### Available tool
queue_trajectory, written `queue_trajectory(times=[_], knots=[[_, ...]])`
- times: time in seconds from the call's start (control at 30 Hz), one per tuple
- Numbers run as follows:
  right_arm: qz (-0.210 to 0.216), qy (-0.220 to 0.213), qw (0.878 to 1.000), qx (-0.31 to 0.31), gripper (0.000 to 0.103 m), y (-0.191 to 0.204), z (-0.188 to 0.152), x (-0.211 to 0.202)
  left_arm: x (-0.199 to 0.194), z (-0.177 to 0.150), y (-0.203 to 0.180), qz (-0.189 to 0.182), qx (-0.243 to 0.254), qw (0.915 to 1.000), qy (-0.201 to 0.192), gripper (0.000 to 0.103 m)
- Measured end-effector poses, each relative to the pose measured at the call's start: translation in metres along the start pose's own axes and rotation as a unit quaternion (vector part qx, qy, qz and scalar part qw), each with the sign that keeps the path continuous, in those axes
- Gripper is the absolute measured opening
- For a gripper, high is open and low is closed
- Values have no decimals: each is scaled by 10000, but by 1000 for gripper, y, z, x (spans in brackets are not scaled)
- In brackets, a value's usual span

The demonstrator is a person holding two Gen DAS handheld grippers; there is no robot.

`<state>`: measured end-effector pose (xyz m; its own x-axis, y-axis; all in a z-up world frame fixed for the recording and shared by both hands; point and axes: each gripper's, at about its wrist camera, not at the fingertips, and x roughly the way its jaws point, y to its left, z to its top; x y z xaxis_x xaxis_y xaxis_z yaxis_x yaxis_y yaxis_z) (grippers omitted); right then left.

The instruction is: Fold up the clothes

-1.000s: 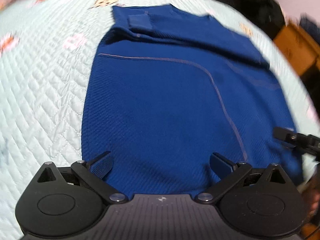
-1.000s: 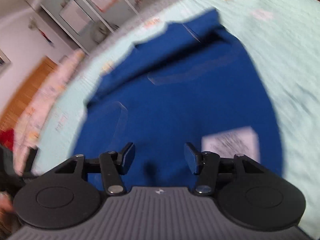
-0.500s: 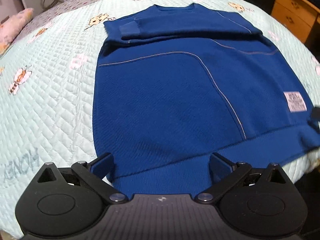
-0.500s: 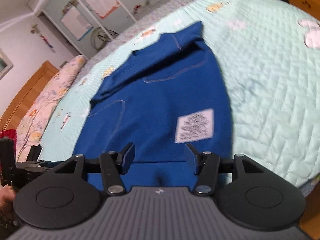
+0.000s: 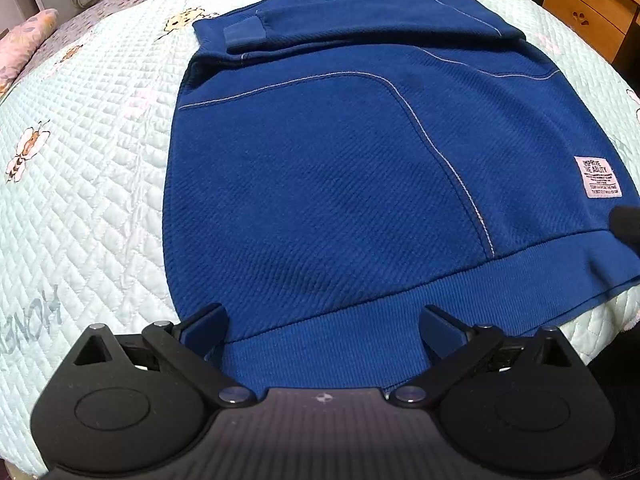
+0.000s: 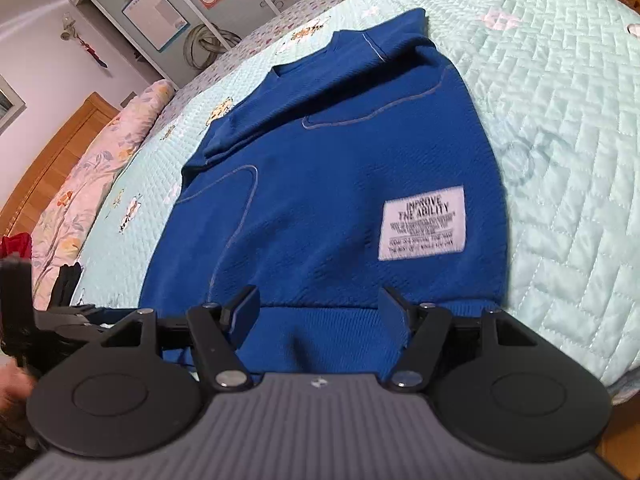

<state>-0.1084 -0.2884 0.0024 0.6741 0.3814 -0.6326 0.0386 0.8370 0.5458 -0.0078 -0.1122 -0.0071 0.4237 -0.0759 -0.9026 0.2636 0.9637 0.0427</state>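
Observation:
A blue sweatshirt [image 5: 320, 168] lies flat on the pale quilted bed [image 5: 80, 200], collar at the far end, a sleeve with its cuff [image 5: 242, 36] folded across the chest. My left gripper [image 5: 320, 320] hovers open over the ribbed hem [image 5: 360, 328] near the left corner, nothing pinched. My right gripper [image 6: 318, 300] is over the hem [image 6: 320, 336] just below the white label [image 6: 422, 224]; its jaws are opening, the hem below the gap and the pads off the cloth. The left gripper [image 6: 60, 312] shows at the left edge of the right wrist view.
A wooden drawer unit [image 5: 588, 4] stands beyond the bed's far right. A pink floral pillow [image 6: 80, 184] and a wooden headboard [image 6: 48, 160] lie on the far left side. The bed's near edge [image 6: 580, 380] is just under the right gripper.
Both views have drawn back from the shirt's middle to its hem, so the whole sweatshirt shows. The right fingers stand wider apart than before. The left fingers stay wide.

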Motion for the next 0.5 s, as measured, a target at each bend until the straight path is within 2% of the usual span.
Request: queue_trajectory(times=[0.13, 0.27, 0.33, 0.5], knots=[[134, -273, 9994, -152, 68, 11, 7, -1, 2, 0, 2, -62, -10, 10000, 4, 103], [-276, 196, 9994, -73, 67, 1, 0, 21, 4, 1, 3, -89, 6, 10000, 20, 103], [-219, 77, 9996, -176, 68, -2, -7, 16, 4, 1, 3, -108, -3, 9999, 18, 103], [-197, 114, 9997, -131, 68, -2, -8, 5, 3, 1, 5, -156, -29, 9999, 10, 103]])
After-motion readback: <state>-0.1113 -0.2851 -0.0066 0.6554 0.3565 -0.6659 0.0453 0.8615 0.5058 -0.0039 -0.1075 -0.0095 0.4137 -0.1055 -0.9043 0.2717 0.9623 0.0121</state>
